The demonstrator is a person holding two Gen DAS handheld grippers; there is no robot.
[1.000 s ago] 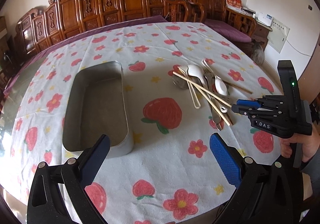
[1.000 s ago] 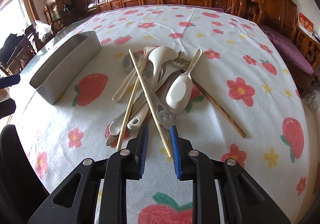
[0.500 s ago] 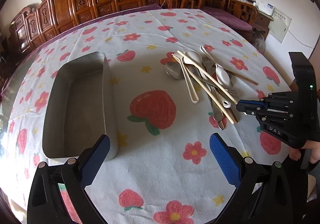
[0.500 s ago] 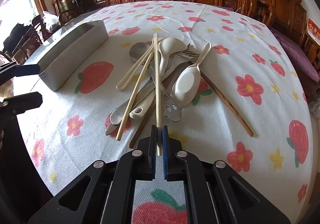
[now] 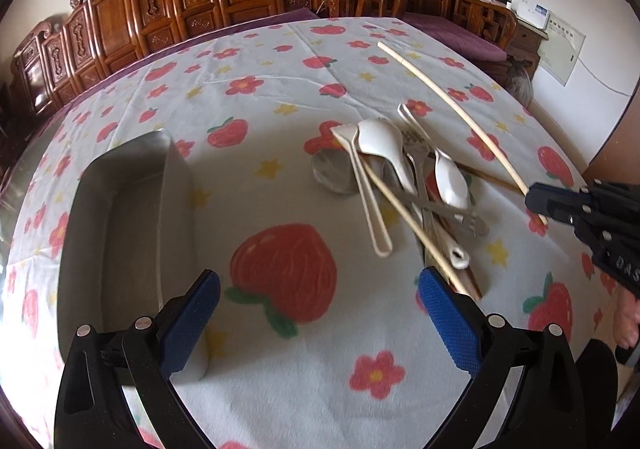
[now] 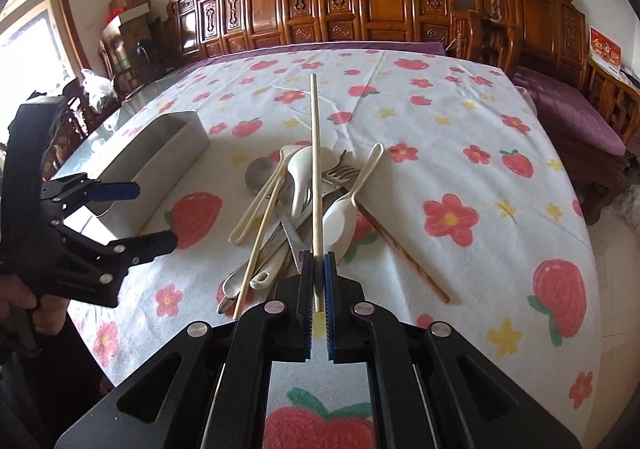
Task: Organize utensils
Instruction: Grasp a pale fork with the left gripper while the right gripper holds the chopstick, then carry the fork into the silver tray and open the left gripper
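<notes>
Lifted since 0.5 s ago: the pale chopstick [image 6: 315,169] is now off the utensil pile [image 6: 298,209] and raised above it, pinched at its near end by the right gripper [image 6: 318,285], tip pointing away over the tablecloth [image 6: 460,137]. In the left view it slants up from the gripper, clear of the pile. Left gripper [image 5: 318,313] is spread wide w/ nothing in it, hovering btwn the metal tray [image 5: 120,217] and the pile. Spoons, forks, a 2nd pale chopstick [image 6: 260,237] and a brown chopstick [image 6: 404,253] lie on the cloth just right of the tray.
</notes>
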